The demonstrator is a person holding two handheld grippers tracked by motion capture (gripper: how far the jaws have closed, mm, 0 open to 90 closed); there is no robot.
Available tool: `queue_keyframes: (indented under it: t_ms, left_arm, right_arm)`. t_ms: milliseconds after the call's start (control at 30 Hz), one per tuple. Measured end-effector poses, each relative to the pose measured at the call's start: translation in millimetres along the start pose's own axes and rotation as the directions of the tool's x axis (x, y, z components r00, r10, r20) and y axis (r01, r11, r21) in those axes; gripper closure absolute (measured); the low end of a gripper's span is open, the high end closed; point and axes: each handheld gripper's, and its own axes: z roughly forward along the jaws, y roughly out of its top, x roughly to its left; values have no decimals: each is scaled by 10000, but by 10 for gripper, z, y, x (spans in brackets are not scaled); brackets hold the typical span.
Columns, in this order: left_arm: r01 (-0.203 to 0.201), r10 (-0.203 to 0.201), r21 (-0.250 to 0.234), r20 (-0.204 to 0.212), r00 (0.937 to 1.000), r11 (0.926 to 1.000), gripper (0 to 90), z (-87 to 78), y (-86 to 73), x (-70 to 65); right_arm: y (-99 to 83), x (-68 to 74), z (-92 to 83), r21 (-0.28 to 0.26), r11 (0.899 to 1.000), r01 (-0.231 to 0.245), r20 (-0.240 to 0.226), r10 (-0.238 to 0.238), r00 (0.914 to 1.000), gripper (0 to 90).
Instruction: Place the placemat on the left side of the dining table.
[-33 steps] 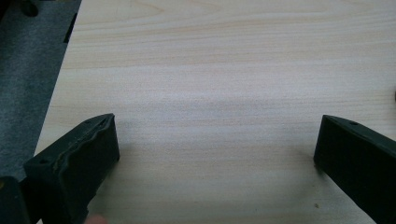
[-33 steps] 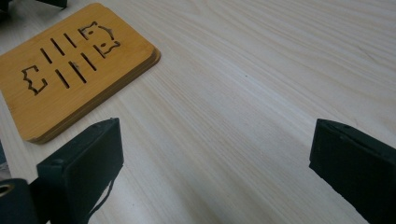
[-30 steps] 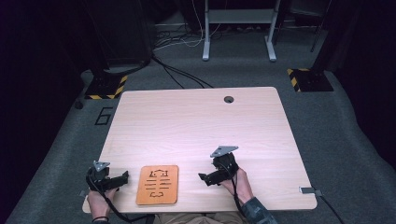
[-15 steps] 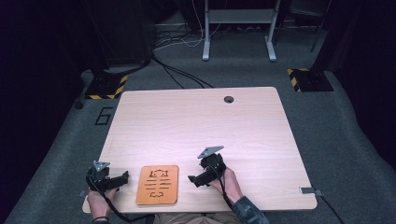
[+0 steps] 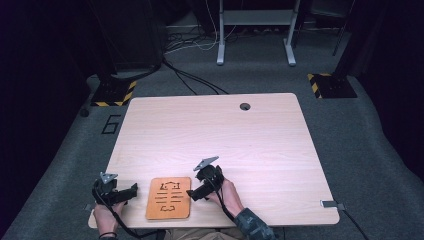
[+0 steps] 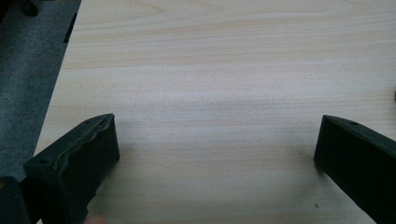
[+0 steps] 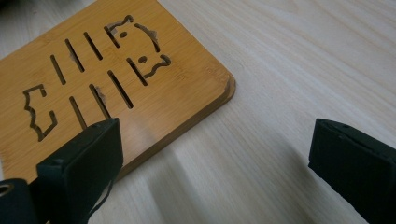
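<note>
Pale wood table, dark room. Thin bamboo board lies flat near front edge. Looks stiff, light, prob slippery. Right gripper fingers wide; grab its side edge. Left gripper wide too.

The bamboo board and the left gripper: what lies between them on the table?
Nothing: in the high view a bare strip of table separates the left gripper from the bamboo board.

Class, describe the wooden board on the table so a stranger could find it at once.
Start at the pale table and go to its near edge. Between the left gripper and right gripper lies the bamboo board: flat, orange-brown, with slots and shapes cut through it.
</note>
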Motion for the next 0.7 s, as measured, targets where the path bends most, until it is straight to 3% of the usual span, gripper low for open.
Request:
queue_keyframes:
  t_ms: [533, 700]
  left_arm:
    - [5, -5, 4, 1, 10000, 10000, 0, -1, 0, -1]
    - [9, -9, 9, -2, 10000, 10000, 0, -1, 0, 0]
  right_arm:
    - [132, 153, 220, 187, 9991, 392, 360, -398, 9986, 23]
    - [129, 176, 235, 248, 9983, 526, 242, -532, 9983, 23]
